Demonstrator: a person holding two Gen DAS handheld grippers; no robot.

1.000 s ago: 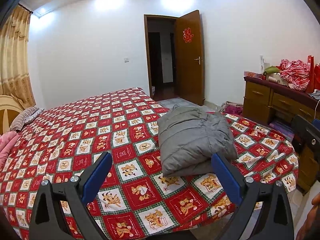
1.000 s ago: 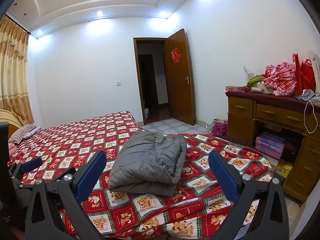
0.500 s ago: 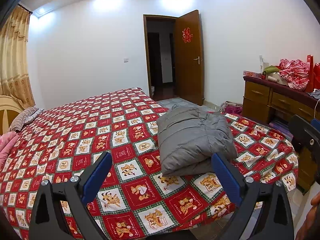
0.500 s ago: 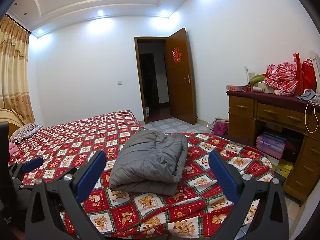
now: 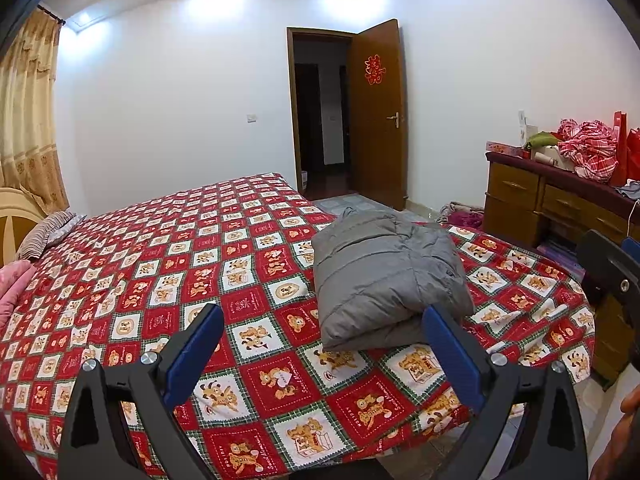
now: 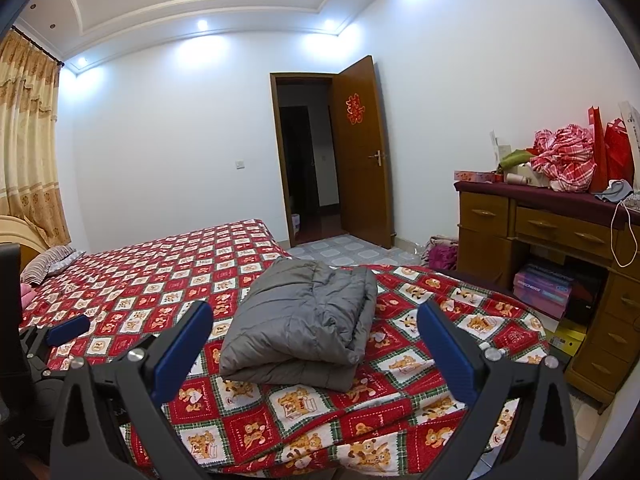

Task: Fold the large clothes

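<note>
Grey and quilted, the jacket [image 5: 386,276] lies folded into a thick bundle on the bedspread [image 5: 168,280], right of centre in the left wrist view and at centre in the right wrist view [image 6: 304,328]. The bedspread [image 6: 160,280] is a red-and-white check printed with bears, and it covers the bed down to its near edge at the bottom of both frames.

The left gripper [image 5: 322,322] fills the lower part of its frame, its blue-padded fingers [image 5: 196,352] spread wide and holding nothing; it is apart from the jacket, though the tip of the right finger overlaps the bundle's near edge in the picture. The right gripper [image 6: 314,316] is likewise spread wide and empty, the jacket showing between its fingers.

At far left of the right wrist view, part of the left gripper shows. A wooden dresser [image 6: 560,240] stands at right, piled with red cloth and bags. A brown door [image 5: 376,116] stands open at upper centre.
</note>
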